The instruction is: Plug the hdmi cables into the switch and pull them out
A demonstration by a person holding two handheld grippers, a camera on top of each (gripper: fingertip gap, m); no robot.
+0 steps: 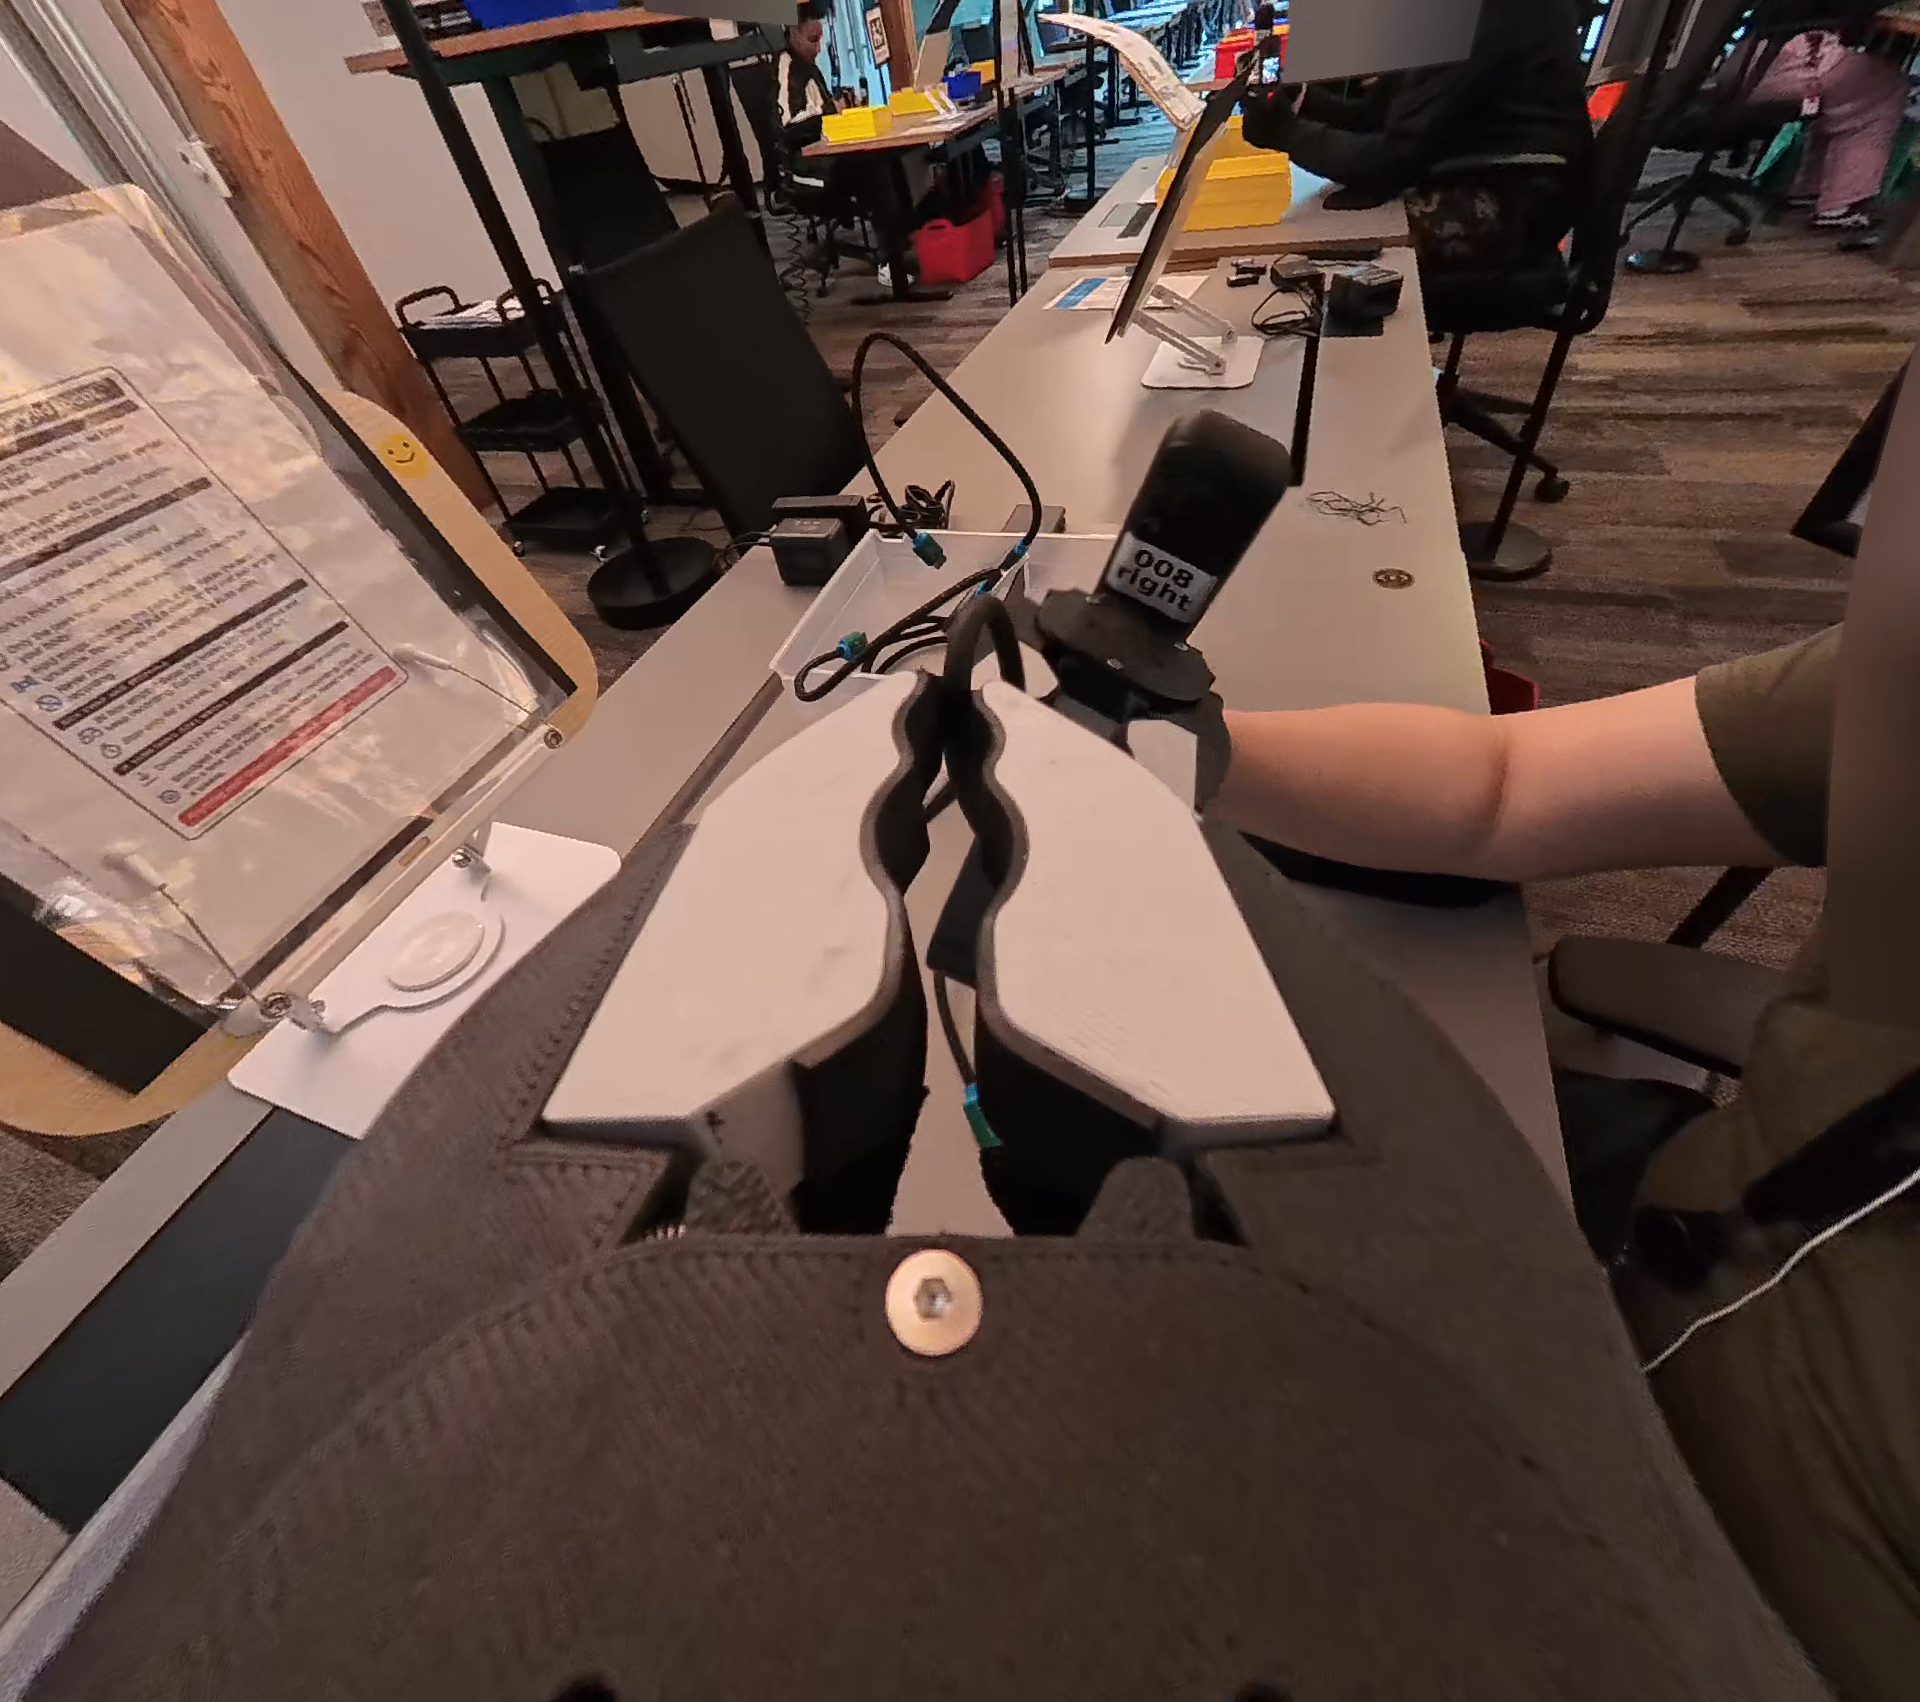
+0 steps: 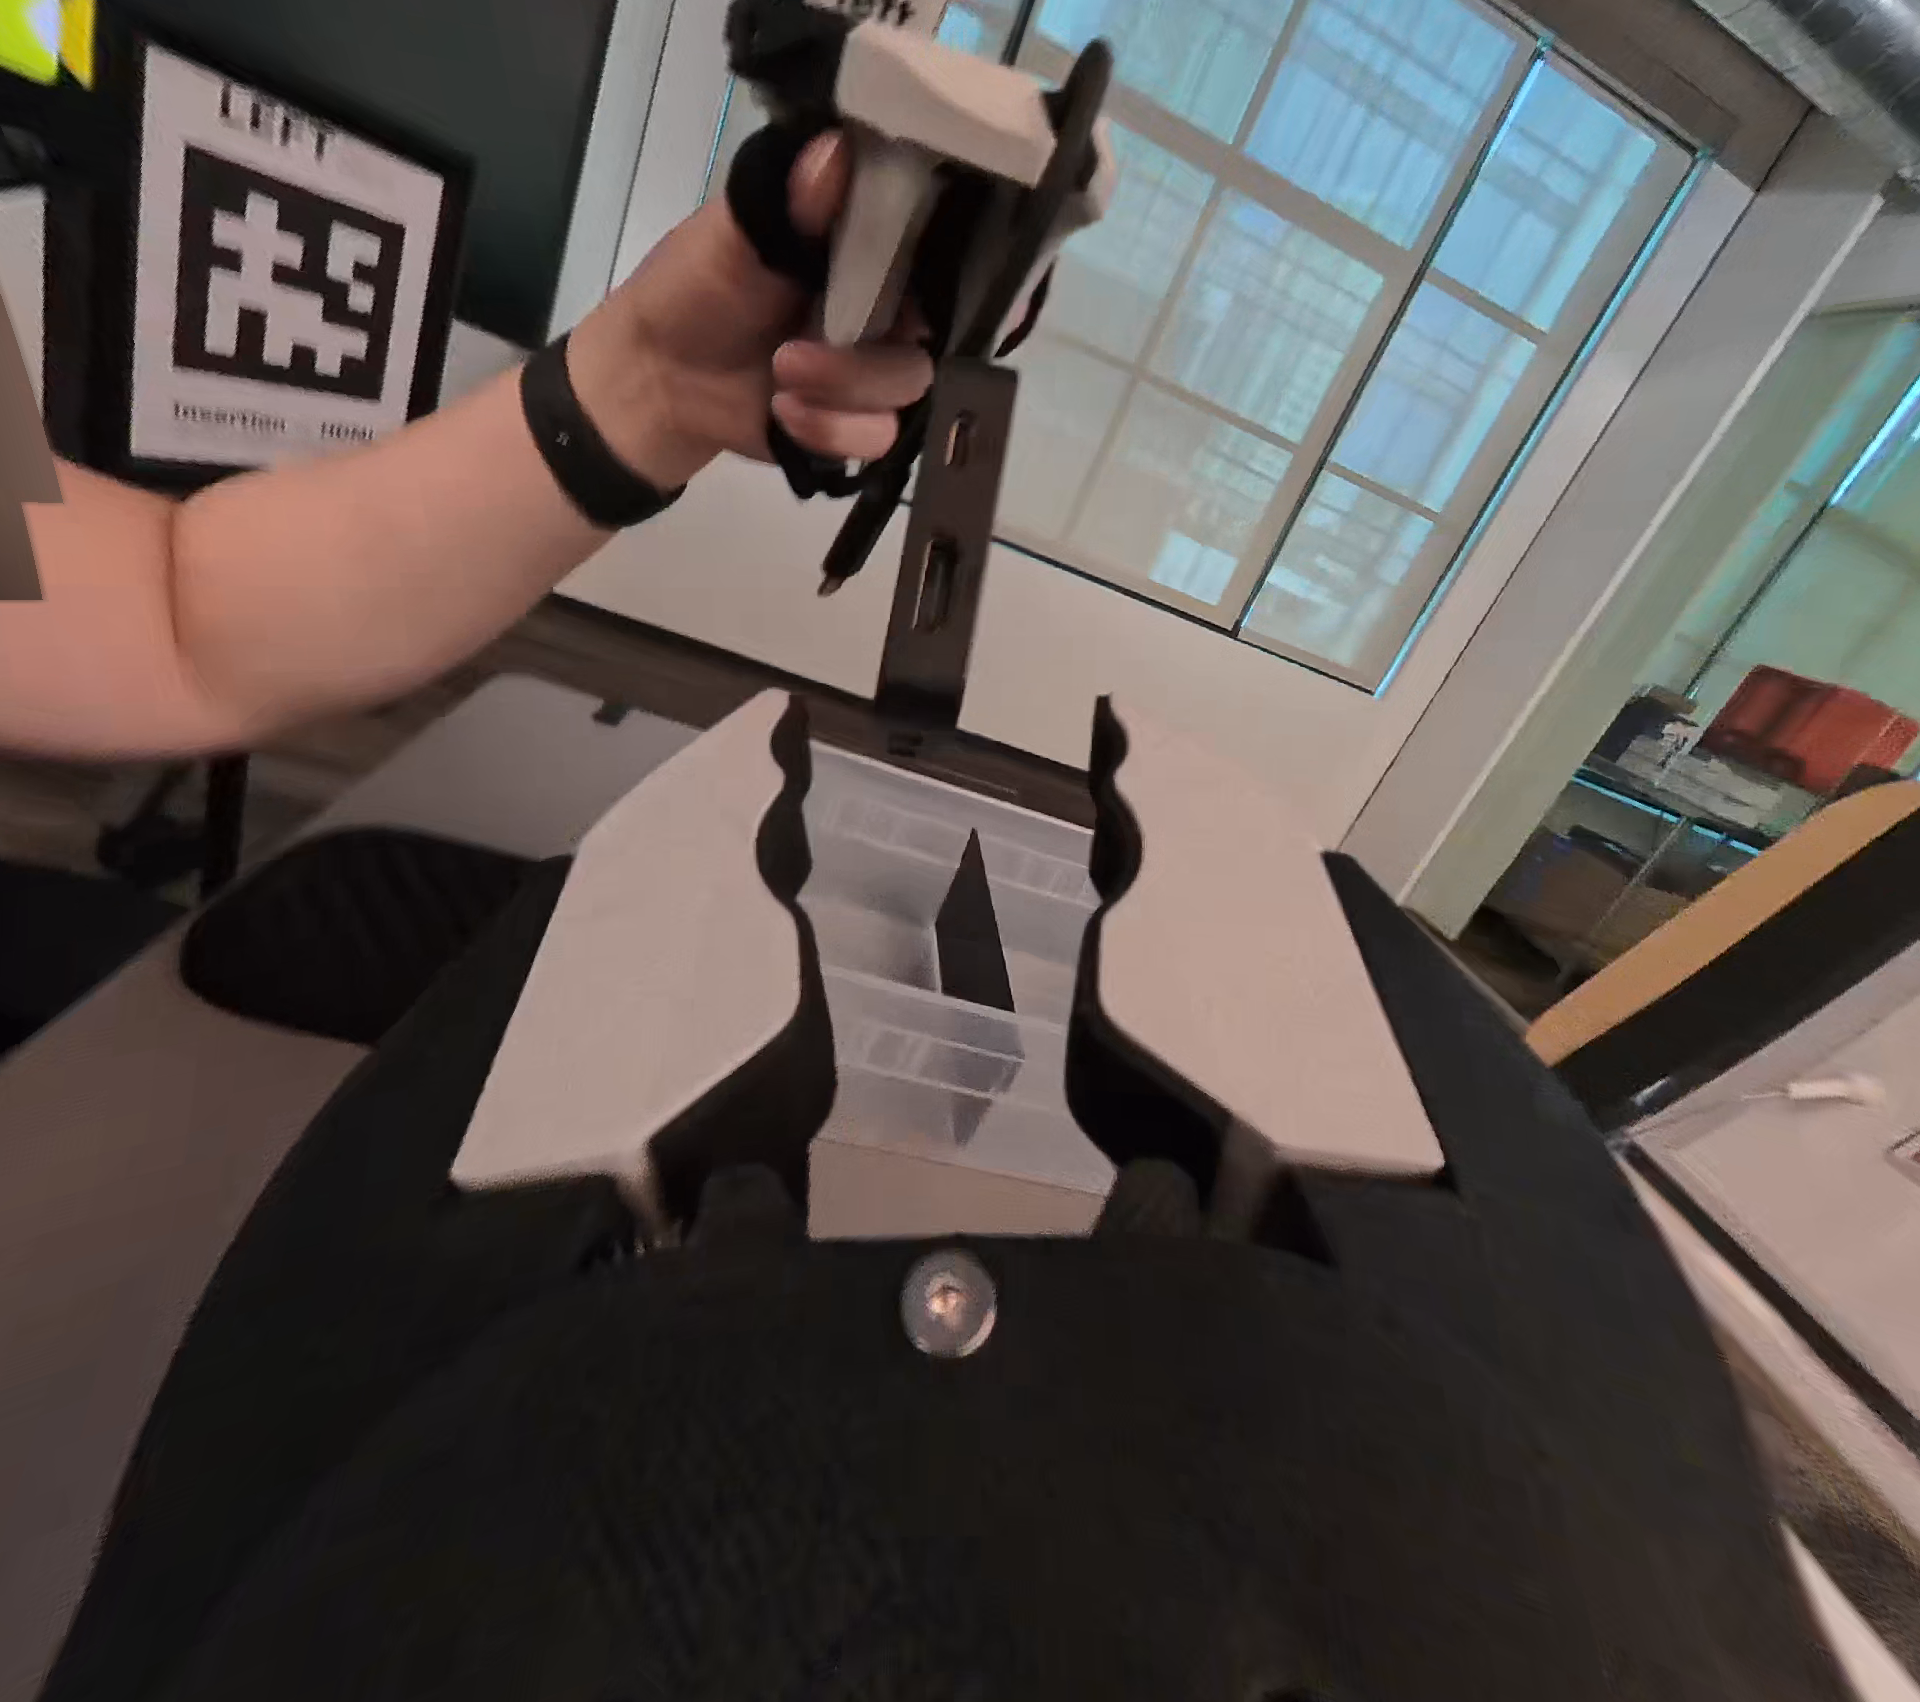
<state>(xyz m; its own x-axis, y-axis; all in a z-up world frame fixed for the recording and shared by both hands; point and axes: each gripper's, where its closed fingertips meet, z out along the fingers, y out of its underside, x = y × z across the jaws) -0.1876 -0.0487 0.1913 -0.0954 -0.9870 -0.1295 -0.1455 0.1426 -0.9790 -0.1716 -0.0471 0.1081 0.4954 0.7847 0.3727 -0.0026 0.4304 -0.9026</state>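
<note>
While raised, left tongs (image 2: 997, 281) apparently pinching switch (image 2: 940, 551).

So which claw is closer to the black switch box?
Left. The left claw is clamped right on the black switch box, holding it up in the air. The right claw is open and empty, just below the box, not touching it.

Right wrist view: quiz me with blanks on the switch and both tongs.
The left tongs are ___ on the switch.
The right tongs are ___ and hold nothing.
The switch's two visible ports hold ___ plugs.
Missing words: shut; open; no.
</note>
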